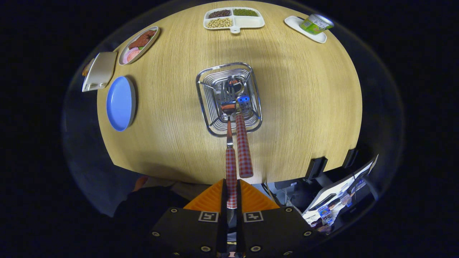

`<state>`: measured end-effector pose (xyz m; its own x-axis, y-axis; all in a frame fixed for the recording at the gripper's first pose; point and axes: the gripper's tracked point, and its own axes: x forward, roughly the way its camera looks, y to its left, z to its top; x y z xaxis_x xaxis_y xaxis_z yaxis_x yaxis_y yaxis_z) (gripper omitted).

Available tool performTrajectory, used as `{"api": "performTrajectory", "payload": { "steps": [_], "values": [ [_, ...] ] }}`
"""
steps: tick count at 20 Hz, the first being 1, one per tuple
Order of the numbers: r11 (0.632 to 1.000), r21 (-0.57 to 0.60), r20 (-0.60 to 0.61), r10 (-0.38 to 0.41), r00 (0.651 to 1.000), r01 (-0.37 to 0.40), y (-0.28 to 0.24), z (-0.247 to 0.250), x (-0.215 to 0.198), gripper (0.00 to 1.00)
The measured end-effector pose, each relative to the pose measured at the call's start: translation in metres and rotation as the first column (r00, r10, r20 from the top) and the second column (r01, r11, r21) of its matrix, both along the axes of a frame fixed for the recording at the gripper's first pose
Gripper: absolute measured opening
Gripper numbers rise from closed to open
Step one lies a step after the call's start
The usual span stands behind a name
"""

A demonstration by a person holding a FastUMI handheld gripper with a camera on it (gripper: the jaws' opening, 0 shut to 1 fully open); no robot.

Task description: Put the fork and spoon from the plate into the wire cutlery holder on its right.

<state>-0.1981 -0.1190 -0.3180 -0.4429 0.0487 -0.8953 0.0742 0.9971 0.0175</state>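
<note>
- Gripper (231,195) poised high over the wooden table (304,107), looking straight down, fingers closed tight on a check-handled utensil.
- Held piece looks to be the spoon (230,161): handle end pinched between the fingers, bowl hanging ahead of them at the holder's mouth; head shape hard to read through the fisheye, so spoon rather than fork is a best guess.
- Wire cutlery holder (228,98) directly beyond the fingertips, open top facing the camera, standing about mid-table.
- Second check-handled utensil, taken to be the fork (244,143), already standing in the holder, handle leaning out just beside the held one, on its right.
- Long axis of the held piece in line with the fingers and pointing down into the holder; head already inside or just over the rim, cannot tell which.
- Next move, by judgement: lower a touch along that same axis, then part the fingers; little sideways correction needed.
- Risk: handle knocking the neighbouring handle on release and tipping outward.
- Blue plate (120,104) well off to the left of the holder, nothing lying on it.
</note>
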Motion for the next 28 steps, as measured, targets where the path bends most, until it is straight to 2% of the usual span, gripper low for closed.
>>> {"api": "performTrajectory", "payload": {
  "steps": [8, 15, 20, 25, 28],
  "values": [
    [0.996, 0.021, 0.004, -0.090, 0.996, 0.090, 0.010, 0.002, 0.018, 0.13],
    [0.994, 0.031, 0.079, -0.110, 0.991, 0.108, 0.011, 0.011, 0.045, 0.13],
    [0.985, 0.050, 0.127, -0.171, 0.977, 0.166, 0.014, 0.005, 0.064, 0.13],
    [0.989, 0.052, 0.191, -0.144, 0.971, 0.136, 0.012, 0.007, 0.073, 0.15],
    [0.991, 0.049, 0.225, -0.129, 0.966, 0.121, 0.008, 0.006, 0.075, 0.19]
  ]
}}
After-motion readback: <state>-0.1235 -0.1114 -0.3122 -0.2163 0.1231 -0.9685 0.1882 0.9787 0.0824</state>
